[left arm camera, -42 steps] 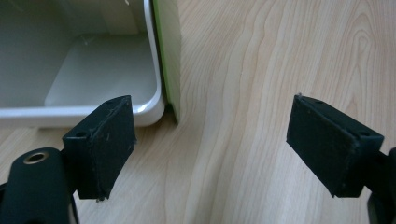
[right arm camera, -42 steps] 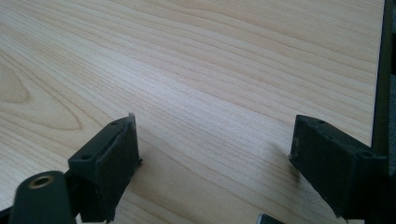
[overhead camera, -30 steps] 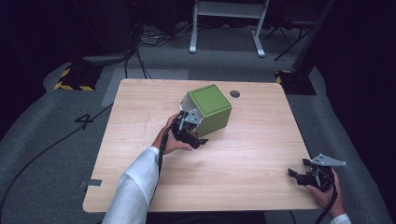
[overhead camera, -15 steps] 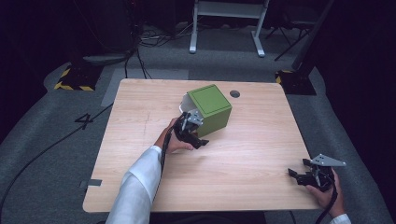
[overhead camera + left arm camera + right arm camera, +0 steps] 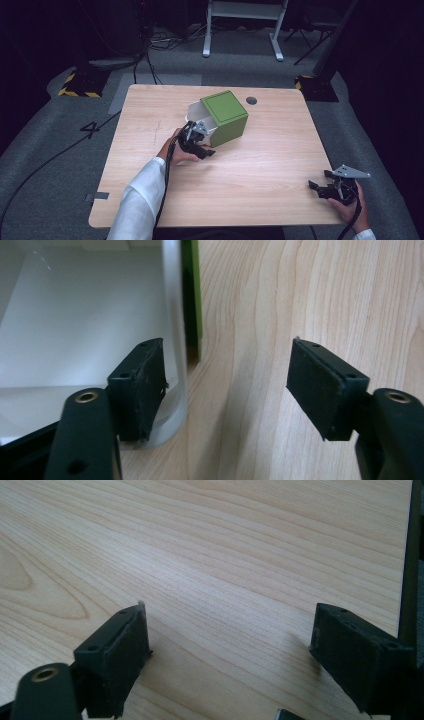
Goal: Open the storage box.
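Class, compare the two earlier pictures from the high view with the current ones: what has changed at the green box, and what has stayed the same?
The green cube-shaped box now shows its white inside; earlier it looked closed. The left gripper sits at that opening, one jaw inside the white wall and one outside; its jaws have just been closing, with that wall between them, not yet clamped. The right gripper stayed open near the corner of the wooden table.

Green box [image 5: 226, 115] with a white inside at the table's centre, pale wood-grain table [image 5: 260, 170] under it. Black left gripper [image 5: 197, 145] at the box's seven o'clock, white sleeve [image 5: 140, 200] behind. Black right gripper [image 5: 325, 187], grey plate, four o'clock.
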